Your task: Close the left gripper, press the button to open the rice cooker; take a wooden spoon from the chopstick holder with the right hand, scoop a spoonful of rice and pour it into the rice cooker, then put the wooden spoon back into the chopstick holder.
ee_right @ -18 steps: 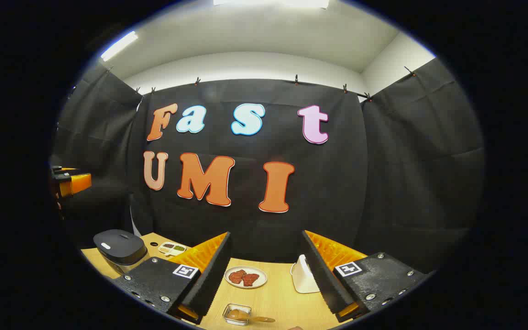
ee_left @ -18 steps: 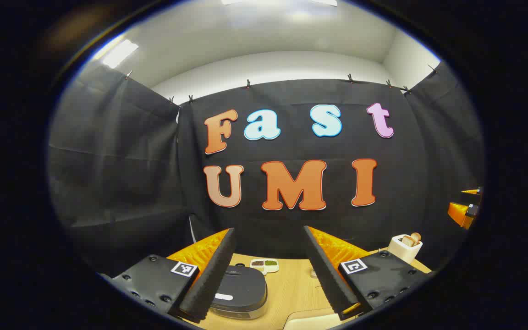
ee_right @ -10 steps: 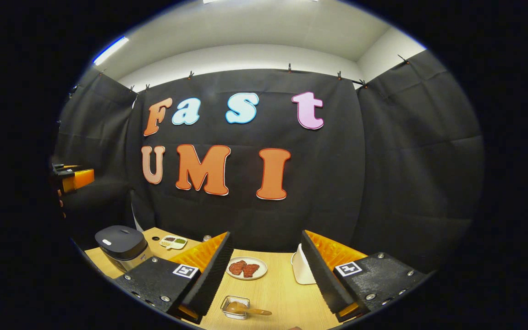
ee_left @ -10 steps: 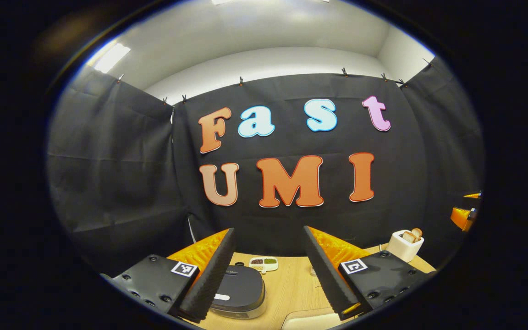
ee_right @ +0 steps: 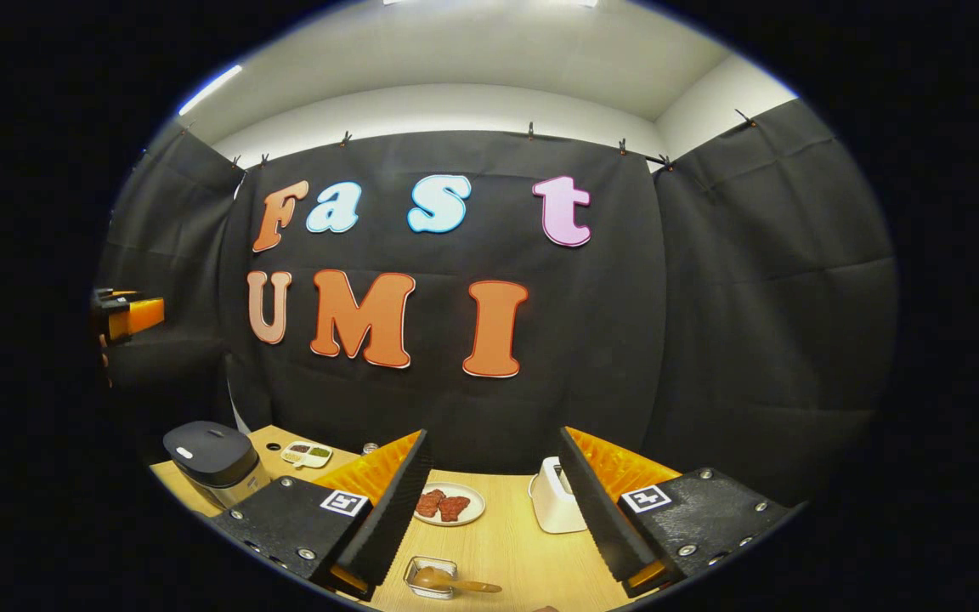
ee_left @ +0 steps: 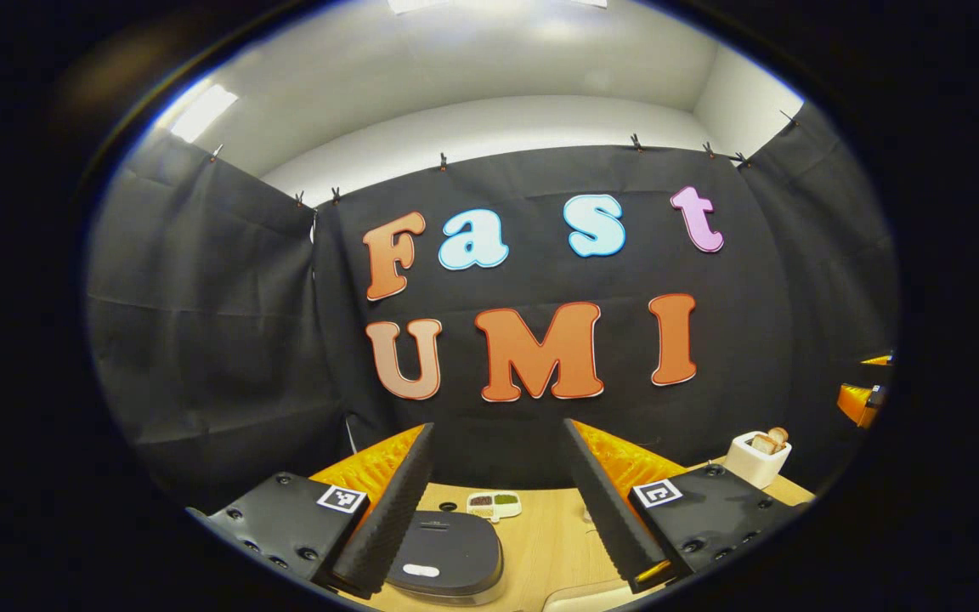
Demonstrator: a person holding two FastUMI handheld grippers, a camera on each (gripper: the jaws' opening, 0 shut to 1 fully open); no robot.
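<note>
The dark grey rice cooker stands with its lid down just below and between my left gripper's fingers, a white button on its near edge. My left gripper is open and holds nothing. In the right gripper view the rice cooker sits at the far left of the wooden table. A white holder with wooden ends sticking out stands at the right. My right gripper is open and empty above the table. A small clear box with a brown spoon-like piece lies below it.
A small divided dish lies behind the cooker. A plate with red pieces and a white container sit on the table between the right fingers. The other gripper hangs at the far left.
Both views have drifted a little. The cooker sits slightly lower and more central between the left fingers. In the right gripper view the table things slid left. Both grippers stayed open.
</note>
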